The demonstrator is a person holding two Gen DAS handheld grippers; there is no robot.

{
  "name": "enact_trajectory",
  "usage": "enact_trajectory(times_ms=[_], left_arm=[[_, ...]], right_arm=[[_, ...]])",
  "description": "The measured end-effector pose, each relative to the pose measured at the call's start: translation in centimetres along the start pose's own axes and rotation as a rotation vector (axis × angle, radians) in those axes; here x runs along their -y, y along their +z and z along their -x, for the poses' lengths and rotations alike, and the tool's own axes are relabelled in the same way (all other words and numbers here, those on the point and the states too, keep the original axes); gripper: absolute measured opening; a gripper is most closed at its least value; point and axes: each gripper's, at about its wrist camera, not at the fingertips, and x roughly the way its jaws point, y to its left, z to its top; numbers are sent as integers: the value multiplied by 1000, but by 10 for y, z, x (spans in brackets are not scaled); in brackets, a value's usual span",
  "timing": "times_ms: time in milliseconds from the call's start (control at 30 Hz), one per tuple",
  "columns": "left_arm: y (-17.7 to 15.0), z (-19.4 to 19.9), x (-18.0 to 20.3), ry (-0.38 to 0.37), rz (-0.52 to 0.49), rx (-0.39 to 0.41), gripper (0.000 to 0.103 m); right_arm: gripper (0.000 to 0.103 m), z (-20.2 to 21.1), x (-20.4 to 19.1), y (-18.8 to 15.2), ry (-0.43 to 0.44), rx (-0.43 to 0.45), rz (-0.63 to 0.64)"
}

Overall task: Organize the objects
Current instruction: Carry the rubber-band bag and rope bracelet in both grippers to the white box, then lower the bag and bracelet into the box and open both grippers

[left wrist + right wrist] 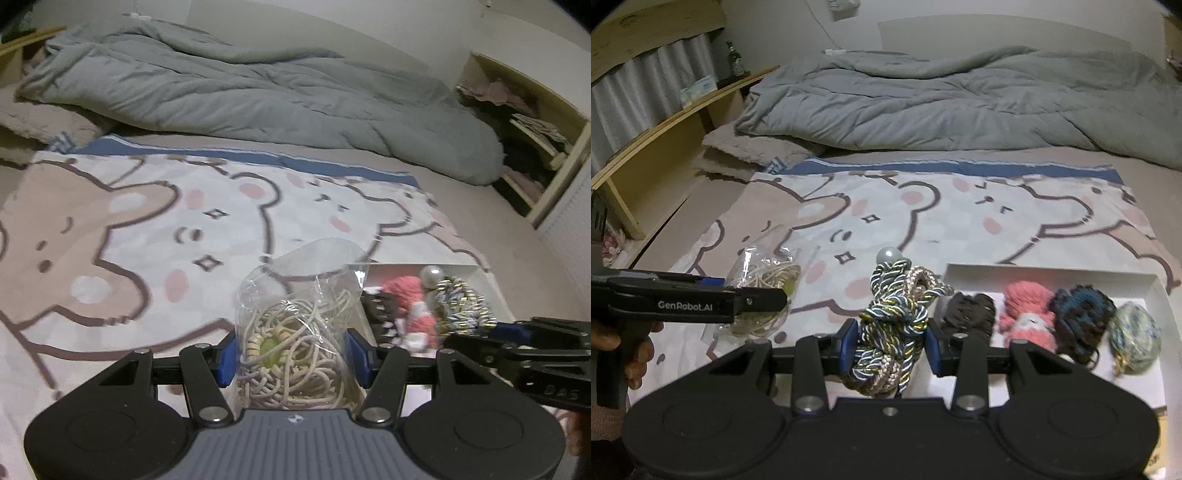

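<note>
Left tool [291, 356] clamps bag of cord [295, 332]; right tool [891, 349] clamps braided rope [892, 332].

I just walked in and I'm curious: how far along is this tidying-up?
Four small knitted pieces already lie in the white box: brown, pink, dark blue, and speckled. In hand: the right gripper holds a braided cord knot, the left gripper a clear bag of string. Both are not yet in the box.
</note>
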Motion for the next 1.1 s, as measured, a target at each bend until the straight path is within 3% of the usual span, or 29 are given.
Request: enact_trajectory(times_ms=[333,633,833,1100], left_arm=[[-10,-11,47,-113,46,-17,59],[-25,-35,81,-198,80,-88,59],[-36,-54,96,-212,112,-132,59],[-47,-72,121,-226,81,-158,59]], right_arm=[[39,0,37,-23,-22,-52,-31],[39,-11,62,-49,-35,-149,-27],[39,-22,80,-66,-45,-214,-31],[39,-25,105,-82,-84,-261,-45]])
